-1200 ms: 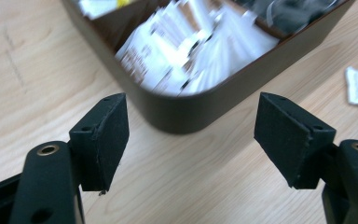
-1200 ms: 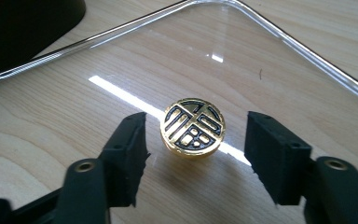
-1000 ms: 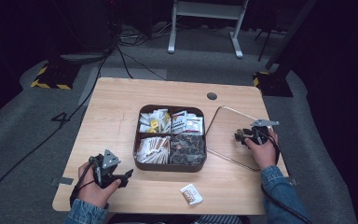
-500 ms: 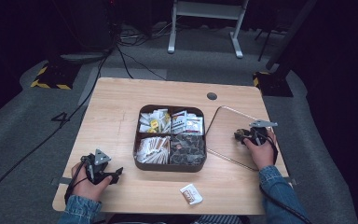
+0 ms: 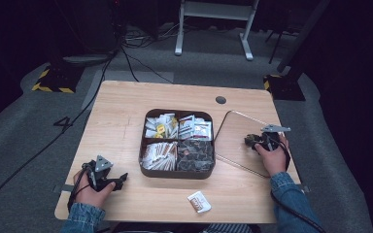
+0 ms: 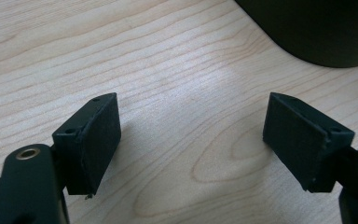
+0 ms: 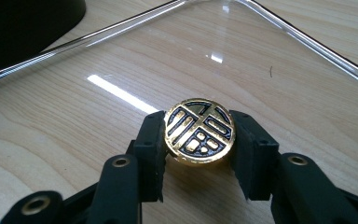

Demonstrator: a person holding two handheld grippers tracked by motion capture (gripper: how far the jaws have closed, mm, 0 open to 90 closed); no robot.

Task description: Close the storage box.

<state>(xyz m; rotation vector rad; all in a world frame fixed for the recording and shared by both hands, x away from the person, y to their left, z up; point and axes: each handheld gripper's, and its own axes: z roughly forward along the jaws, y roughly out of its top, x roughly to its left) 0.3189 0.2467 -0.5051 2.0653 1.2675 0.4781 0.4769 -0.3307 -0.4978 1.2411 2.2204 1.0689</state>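
Observation:
A clear lid (image 5: 233, 145) with a shiny rim lies on the table just right of the dark four-compartment box (image 5: 177, 173). At its middle sits a round gold-and-black knob (image 7: 199, 130). My right gripper (image 7: 199, 142) is shut on that knob, one jaw on each side; in the high view this gripper (image 5: 250, 141) is over the lid (image 7: 270, 65). My left gripper (image 5: 120, 180) rests near the table's front left corner, pointing toward the box. Its jaws stand wide apart over bare wood, so the left gripper (image 6: 191, 140) is open and holds nothing.
The box holds sachets and packets in all its compartments. A small white packet (image 5: 199, 201) lies near the front edge, below the box. The box's dark wall (image 6: 317, 32) shows ahead of the left gripper. A round cable hole (image 5: 220, 100) is at the back.
The left hand and its gripper have drawn a little to the left, away from the box. The right gripper has stayed shut on the knob.

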